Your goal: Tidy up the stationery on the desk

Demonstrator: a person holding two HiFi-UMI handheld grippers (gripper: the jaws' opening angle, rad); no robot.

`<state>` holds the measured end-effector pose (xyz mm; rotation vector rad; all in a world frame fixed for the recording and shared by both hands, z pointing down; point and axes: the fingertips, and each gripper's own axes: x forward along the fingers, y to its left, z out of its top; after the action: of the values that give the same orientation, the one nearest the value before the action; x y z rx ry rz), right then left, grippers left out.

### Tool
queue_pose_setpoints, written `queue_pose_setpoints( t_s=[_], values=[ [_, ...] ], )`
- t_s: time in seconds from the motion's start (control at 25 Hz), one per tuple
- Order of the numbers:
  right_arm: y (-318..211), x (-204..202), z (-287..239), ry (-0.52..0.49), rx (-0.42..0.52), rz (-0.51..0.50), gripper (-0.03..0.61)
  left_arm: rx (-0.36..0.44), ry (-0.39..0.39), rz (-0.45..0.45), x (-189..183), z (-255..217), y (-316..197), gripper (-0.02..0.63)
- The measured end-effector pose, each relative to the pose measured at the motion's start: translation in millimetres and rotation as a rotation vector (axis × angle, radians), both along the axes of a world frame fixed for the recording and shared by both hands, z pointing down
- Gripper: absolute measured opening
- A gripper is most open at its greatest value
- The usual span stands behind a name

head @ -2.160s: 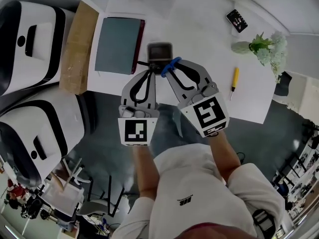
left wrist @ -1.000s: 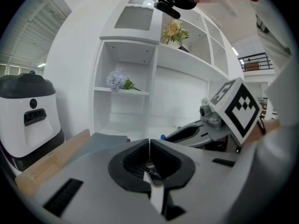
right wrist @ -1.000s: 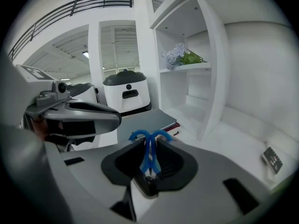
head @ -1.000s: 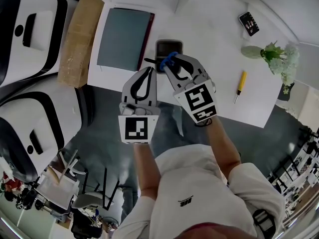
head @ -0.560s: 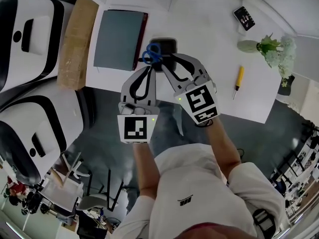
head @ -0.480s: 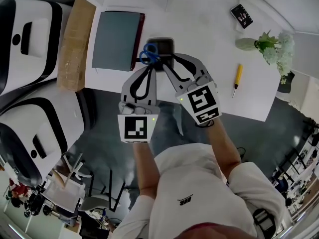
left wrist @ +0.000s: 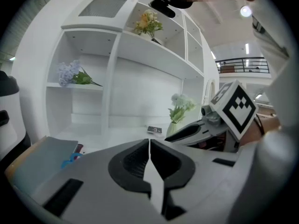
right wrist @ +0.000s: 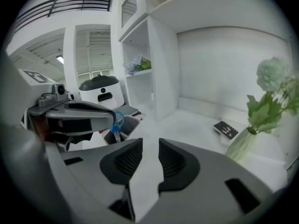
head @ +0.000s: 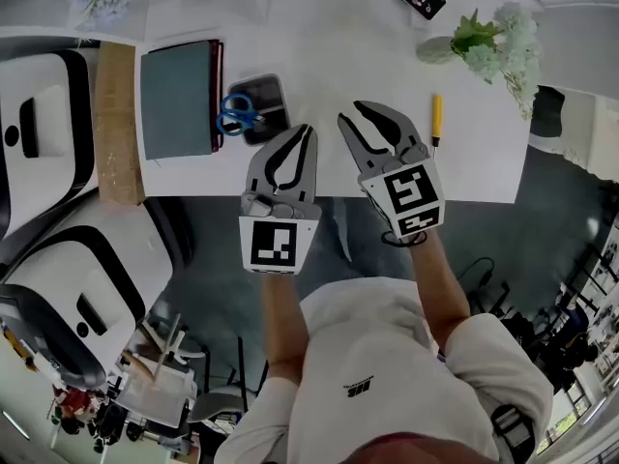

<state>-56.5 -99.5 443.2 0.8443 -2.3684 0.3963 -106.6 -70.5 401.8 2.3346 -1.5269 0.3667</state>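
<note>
Scissors (head: 235,114), blades unclear against dark container (head: 272,91)

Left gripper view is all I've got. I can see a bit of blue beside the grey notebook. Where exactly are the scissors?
Observer: The head view shows the scissors in the dark holder, their blue handles toward the notebook.
Operator: Is the right gripper holding anything?
Observer: No. In the right gripper view, the right gripper has its jaws slightly apart with nothing between them.
Operator: Any other stationery lying loose?
Observer: Yes, a yellow pen-shaped item lies on the desk, to the right of that gripper and near the vase.
</note>
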Motion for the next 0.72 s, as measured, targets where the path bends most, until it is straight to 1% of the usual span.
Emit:
queue_pose_setpoints(
  t_s=[0.24,0.4,0.6,0.72],
  values=[
    [-7,65,13,0.033,-0.008,0.115,0.092,-0.007,0.023,0.095,59,13,-9,0.000],
    [-9,105,19,0.046,-0.026,0.188,0.091,-0.024,0.012,0.161,94,21,-13,0.000],
    [-13,155,35,0.087,-0.052,0.276,0.091,-0.041,0.009,0.217,133,35,-21,0.000],
    [-14,176,43,0.104,-0.073,0.313,0.091,-0.047,0.015,0.247,151,42,-25,0.000]
  ],
)
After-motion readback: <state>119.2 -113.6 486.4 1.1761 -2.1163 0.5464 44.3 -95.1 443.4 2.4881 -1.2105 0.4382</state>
